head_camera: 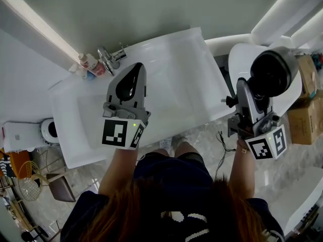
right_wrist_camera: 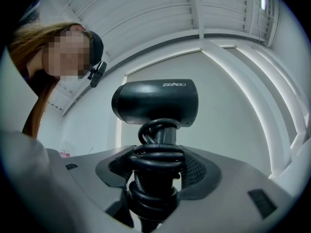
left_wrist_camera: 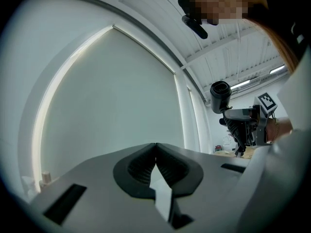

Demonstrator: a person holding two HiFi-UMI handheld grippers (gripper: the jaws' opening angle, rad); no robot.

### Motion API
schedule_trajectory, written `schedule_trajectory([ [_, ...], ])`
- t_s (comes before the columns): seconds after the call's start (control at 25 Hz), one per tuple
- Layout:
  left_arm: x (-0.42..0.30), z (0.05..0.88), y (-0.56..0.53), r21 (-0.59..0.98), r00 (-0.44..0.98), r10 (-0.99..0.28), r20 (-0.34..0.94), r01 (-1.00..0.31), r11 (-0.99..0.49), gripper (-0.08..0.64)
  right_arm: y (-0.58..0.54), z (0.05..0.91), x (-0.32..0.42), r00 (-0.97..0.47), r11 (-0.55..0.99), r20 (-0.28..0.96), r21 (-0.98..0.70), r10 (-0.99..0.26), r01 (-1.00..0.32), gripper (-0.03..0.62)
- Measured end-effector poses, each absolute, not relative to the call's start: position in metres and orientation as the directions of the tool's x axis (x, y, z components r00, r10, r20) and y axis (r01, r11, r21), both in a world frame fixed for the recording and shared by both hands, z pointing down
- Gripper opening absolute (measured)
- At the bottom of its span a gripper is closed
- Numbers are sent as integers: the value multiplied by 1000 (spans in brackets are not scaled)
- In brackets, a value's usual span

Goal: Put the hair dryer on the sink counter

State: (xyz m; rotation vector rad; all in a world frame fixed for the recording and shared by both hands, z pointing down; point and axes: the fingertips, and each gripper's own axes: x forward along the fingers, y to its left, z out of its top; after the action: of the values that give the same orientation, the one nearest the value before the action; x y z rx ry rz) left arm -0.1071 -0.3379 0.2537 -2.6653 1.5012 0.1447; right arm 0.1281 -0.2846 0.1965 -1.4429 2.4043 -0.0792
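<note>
My right gripper is shut on the handle of a black hair dryer, held up in the air to the right of the white sink counter. In the right gripper view the dryer stands upright with its cord coiled round the handle, and the right gripper clamps that coil. My left gripper hovers over the sink basin, shut with nothing in it; its tips meet in the left gripper view. That view also catches the hair dryer far off at the right.
A chrome faucet and small bottles stand at the counter's back left. Cardboard boxes sit at the right. A white rounded fixture lies behind the dryer. A cable hangs below the counter's front edge.
</note>
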Motion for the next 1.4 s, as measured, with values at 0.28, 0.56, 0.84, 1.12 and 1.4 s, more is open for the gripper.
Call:
schedule_trajectory([
  [0.28, -87, 278, -360, 6, 486, -871, -77, -873, -488, 18, -328, 253, 148, -523, 528, -75, -91, -849, -844, 279],
  [0.56, -68, 318, -370, 30, 451, -892, 0, -892, -451, 18, -362, 364, 164, -625, 640, 221, -9, -748, -768, 279],
  [0.84, -61, 347, -367, 29, 407, -911, 64, -913, -406, 18, -354, 491, 169, -648, 830, 584, 83, -489, -552, 279],
  [1.12, -69, 363, -362, 24, 368, -923, 108, -929, -368, 18, -323, 564, 159, -574, 980, 794, 163, -201, -117, 279],
  [1.4, -81, 368, -357, 24, 331, -935, 125, -943, -331, 18, -308, 606, 167, -437, 967, 898, 144, -40, 208, 279],
])
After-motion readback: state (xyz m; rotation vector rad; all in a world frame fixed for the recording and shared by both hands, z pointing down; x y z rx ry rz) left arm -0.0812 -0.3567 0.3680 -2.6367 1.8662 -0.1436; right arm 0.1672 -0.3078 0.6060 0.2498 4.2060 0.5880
